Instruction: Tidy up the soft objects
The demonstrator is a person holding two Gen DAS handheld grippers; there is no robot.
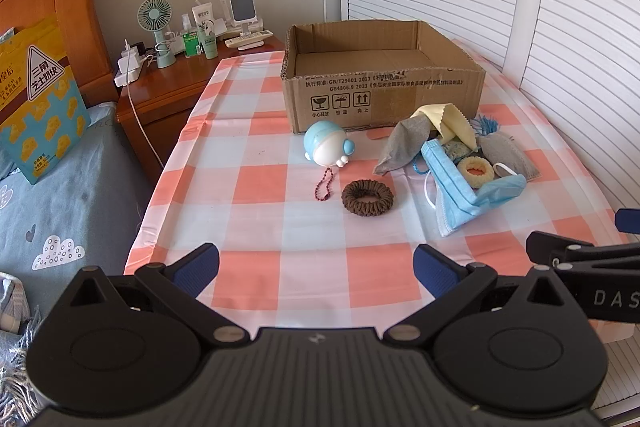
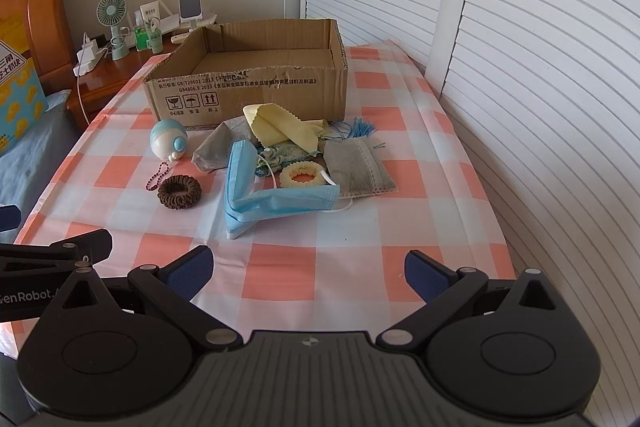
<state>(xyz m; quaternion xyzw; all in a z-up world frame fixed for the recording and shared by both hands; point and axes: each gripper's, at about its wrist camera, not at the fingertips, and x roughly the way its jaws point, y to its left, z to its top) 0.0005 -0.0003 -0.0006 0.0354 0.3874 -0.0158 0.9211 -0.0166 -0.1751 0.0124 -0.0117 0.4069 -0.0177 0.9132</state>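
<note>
An open cardboard box stands at the far end of the checked table. In front of it lies a heap of soft things: a blue face mask, a yellow cloth, grey masks and a cream hair tie. A brown scrunchie and a blue-white toy with a bead chain lie to the left. My left gripper and right gripper hover open and empty above the near table edge.
A wooden nightstand at the far left carries a small fan, bottles and a charger. A bed with a snack bag lies along the left. White louvred doors close off the right side. The checked cloth covers the table.
</note>
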